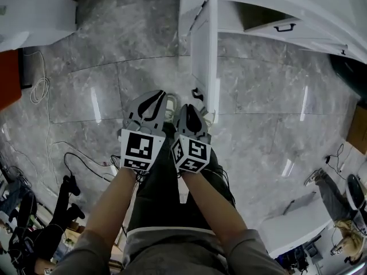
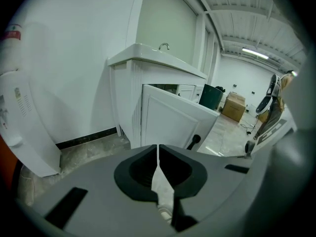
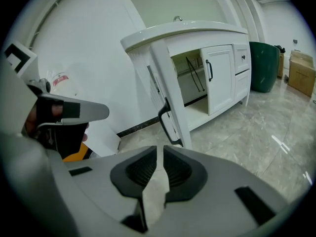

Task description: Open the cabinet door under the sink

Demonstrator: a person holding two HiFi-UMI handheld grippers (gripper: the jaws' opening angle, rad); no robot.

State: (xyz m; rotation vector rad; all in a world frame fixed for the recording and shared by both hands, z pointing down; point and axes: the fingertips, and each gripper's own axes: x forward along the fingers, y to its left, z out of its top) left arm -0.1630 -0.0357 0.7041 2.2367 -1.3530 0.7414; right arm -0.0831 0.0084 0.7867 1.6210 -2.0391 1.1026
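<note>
While I hold both tools low over the floor (image 1: pixel 86 96), the fingers (image 2: pixel 138 168) of my left gripper (image 2: pixel 158 149) are pressed together, with only a hairline slit between them and nothing in it. The fingers (image 3: pixel 180 169) of my right gripper (image 3: pixel 160 151) are closed the same way, tips nearly meeting, and they hold nothing either. In the head view the two grippers sit side by side, close together, out in front of my legs.

Just ahead of the right one is the black handle (image 3: pixel 166 123) of the cabinet door (image 3: pixel 170 80), clear of my fingertips. That door stands swung wide out from the white cabinet (image 2: pixel 123 98) under the sink (image 3: pixel 185 31), with its edge turned toward me and the open compartment showing behind it. A small tap (image 2: pixel 164 46) rises from the sink's top.

Next to the opening, a second door (image 3: pixel 219 78) with its own black handle is closed. Farther to the right, a green bin (image 3: pixel 264 65) stands beside the cabinet, with a cardboard box (image 3: pixel 301 70) past it on the grey marbled tiles.
</note>
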